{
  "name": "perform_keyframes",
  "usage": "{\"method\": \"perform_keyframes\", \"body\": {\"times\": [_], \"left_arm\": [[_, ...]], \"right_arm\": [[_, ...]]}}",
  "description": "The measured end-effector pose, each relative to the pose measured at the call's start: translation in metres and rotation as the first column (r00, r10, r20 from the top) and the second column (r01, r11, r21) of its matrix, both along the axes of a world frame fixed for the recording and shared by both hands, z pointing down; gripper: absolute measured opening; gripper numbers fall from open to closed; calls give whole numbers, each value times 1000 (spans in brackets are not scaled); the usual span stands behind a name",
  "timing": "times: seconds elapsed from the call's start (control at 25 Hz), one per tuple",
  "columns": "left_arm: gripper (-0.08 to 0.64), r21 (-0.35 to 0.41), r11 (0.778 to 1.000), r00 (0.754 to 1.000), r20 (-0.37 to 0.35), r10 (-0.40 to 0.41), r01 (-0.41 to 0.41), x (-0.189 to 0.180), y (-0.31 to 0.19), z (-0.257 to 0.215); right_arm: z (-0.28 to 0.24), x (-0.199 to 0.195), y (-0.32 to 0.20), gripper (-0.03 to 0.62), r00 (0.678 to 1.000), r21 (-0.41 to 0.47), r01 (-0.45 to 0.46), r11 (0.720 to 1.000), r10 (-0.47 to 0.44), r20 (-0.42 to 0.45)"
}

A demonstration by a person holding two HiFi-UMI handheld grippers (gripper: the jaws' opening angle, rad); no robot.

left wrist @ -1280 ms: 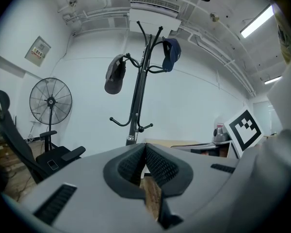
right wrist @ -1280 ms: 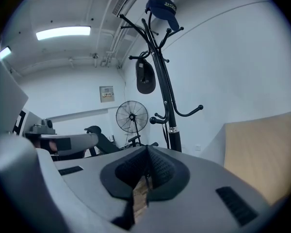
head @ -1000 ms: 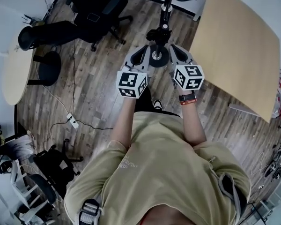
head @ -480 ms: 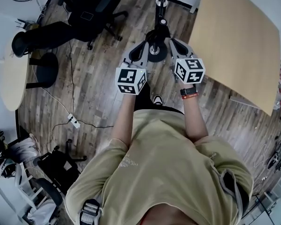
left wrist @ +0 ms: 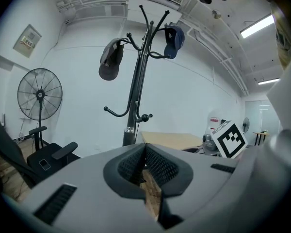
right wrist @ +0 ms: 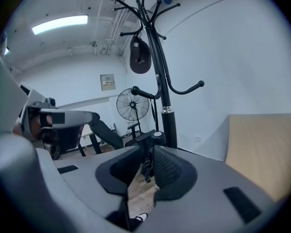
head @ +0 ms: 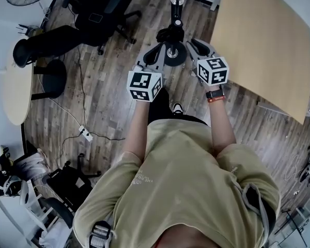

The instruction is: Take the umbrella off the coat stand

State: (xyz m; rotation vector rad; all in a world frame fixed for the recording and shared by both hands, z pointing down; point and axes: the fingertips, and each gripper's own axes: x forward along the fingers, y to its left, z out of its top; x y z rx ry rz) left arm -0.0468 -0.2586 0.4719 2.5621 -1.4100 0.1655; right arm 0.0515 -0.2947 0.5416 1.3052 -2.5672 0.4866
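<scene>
The left tool (left wrist: 145, 152) was clenched on nothing. The right tool (right wrist: 148, 155) had just been opening, its jaws slightly apart and empty. Just beyond its tips, a black stub with a pale cap, seemingly the umbrella (right wrist: 157, 139), stood just beside the pole of the coat stand (right wrist: 162, 89). Higher hooks held a hat (left wrist: 111, 60) and a cap (left wrist: 175, 35).

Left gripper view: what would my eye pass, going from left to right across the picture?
Fan → grey cap → coat stand → blue cap → marker cube.
</scene>
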Motion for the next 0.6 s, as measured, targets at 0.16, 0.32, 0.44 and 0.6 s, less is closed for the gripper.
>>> {"method": "perform_keyframes", "body": {"times": [0.16,0.32,0.44,0.6], "left_arm": [[23,-5,1000,1000,15,21,-21,1,-8,5],[23,-11,998,998,24,59,-59,6,-17,7],[24,-20,997,997,21,75,-75,9,-21,9],[25,-37,996,997,20,81,-80,11,-28,15]], "right_arm": [[12,-5,-7,123,997,-6,64,998,-64,-35],[25,-9,-14,166,990,-12,127,992,-127,-61],[39,-3,-22,204,987,-34,150,988,-152,-58],[50,4,-37,247,983,-42,180,983,-182,-40]]}}
